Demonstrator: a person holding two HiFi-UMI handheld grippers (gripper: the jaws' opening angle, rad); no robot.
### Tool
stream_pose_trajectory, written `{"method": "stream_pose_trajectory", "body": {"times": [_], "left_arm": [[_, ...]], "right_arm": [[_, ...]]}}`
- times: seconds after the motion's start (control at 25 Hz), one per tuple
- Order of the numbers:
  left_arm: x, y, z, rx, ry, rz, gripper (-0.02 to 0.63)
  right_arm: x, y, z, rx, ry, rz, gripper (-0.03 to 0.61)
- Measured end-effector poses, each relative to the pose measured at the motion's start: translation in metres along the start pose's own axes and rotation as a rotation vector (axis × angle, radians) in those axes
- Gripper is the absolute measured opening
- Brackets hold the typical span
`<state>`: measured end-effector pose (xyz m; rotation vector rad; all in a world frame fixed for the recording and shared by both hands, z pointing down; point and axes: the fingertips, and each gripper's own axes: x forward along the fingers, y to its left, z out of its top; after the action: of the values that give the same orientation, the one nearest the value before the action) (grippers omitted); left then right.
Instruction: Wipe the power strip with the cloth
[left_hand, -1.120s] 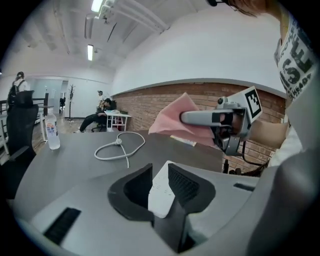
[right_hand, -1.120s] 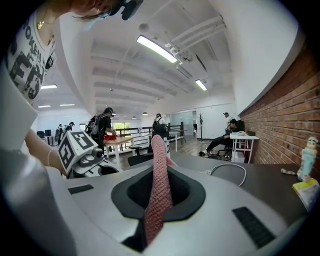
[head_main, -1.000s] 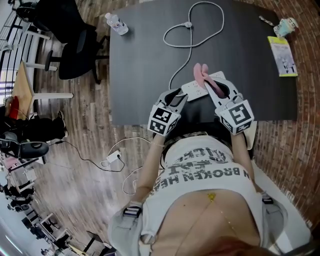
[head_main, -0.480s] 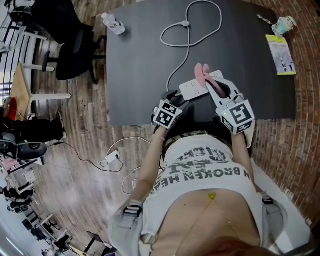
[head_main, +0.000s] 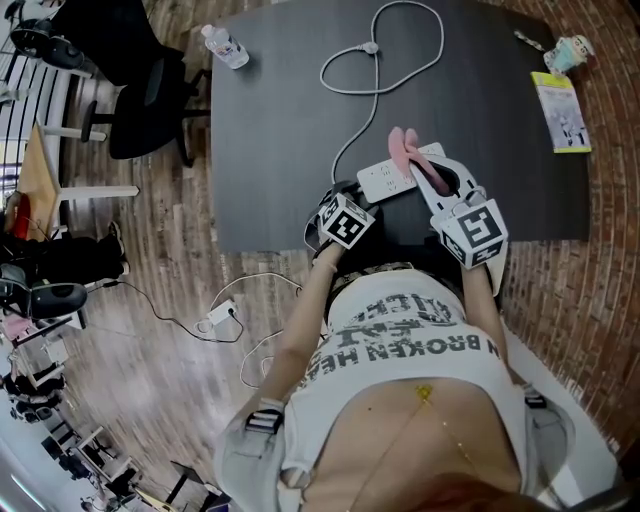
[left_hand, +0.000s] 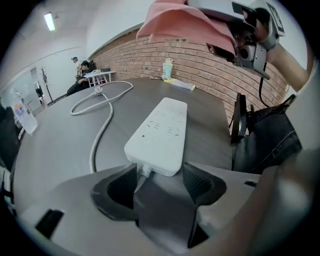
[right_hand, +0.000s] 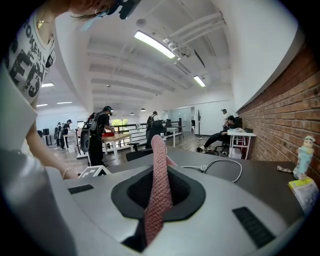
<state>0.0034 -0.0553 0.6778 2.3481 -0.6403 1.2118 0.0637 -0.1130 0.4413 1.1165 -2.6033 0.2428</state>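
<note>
Head view: power strip, cord-end leftward

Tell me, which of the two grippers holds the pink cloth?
The right gripper: its jaws pinch the pink cloth. The left gripper, its jaws just opening, grips nothing.

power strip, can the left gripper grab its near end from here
Probably yes: the left gripper has just been opening its jaws, now wide; the power strip lies with its cord end at their tips, untouched, nothing in the way.

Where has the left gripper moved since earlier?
Yes: left gripper went right, toward the white plastic power strip; its tongs have just been opening, the strip's cord end between them.
</note>
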Motion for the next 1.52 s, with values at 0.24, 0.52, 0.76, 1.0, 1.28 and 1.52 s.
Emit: {"method": "stream_pose_trajectory", "body": {"times": [0.24,0.52,0.76,1.0,1.28,1.52], "left_arm": [[0.005,0.0,0.001,0.051,0.041,0.011,0.27],[0.006,0.0,0.0,0.053,0.042,0.003,0.27],[0.006,-0.001,-0.001,0.051,0.041,0.001,0.27],[0.006,-0.002,0.002,0.048,0.04,-0.001,0.27],[0.006,0.0,0.0,0.048,0.041,0.0,0.27],[0.006,0.0,0.0,0.048,0.042,-0.003,0.27]], "right_arm": [[0.005,0.0,-0.001,-0.003,0.007,0.008,0.017],[0.011,0.001,-0.005,-0.003,0.017,0.019,0.017],[0.017,0.005,-0.01,-0.008,0.03,0.032,0.017],[0.028,0.009,-0.022,-0.045,0.065,0.062,0.017],[0.059,0.029,-0.049,-0.147,0.151,0.154,0.017],[0.085,0.05,-0.078,-0.158,0.231,0.277,0.017]]}}
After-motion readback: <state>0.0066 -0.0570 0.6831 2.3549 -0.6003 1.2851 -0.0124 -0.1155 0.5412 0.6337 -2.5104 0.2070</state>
